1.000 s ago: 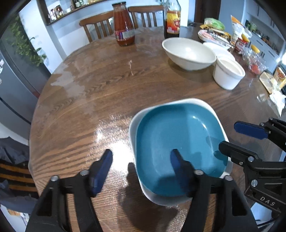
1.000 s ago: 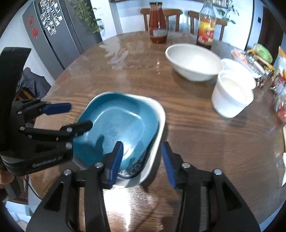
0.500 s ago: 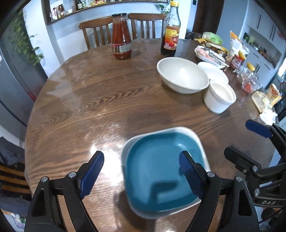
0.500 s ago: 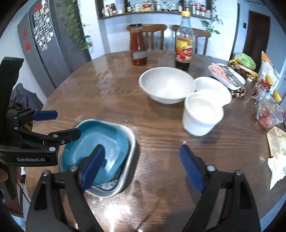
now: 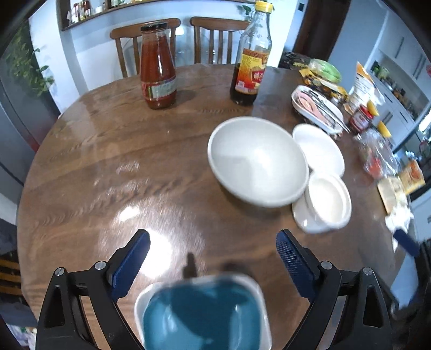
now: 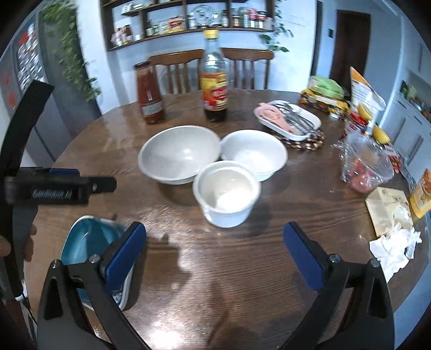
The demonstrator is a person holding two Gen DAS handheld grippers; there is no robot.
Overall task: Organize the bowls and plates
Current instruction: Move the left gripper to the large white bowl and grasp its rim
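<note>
Gleaming round wooden table (image 5: 113, 161), kitchen shelves (image 6: 188, 24)

Left wrist cam: above the near edge of the round wooden table (image 5: 113, 150), pitched steeply down, facing the far chairs at 12 o'clock. Teal square dish nested in a white one (image 5: 202, 317) sits close at 6 o'clock. Right wrist cam: slightly shallower pitch, same heading, more shelf visible at 12. Shared: large white round bowl (image 5: 256, 161) (image 6: 179, 154), red sauce jar (image 5: 157, 72) (image 6: 149, 93), dark sauce bottle (image 5: 249, 59) (image 6: 215, 80), teal dish at 8 o'clock (image 6: 86, 242).
</note>
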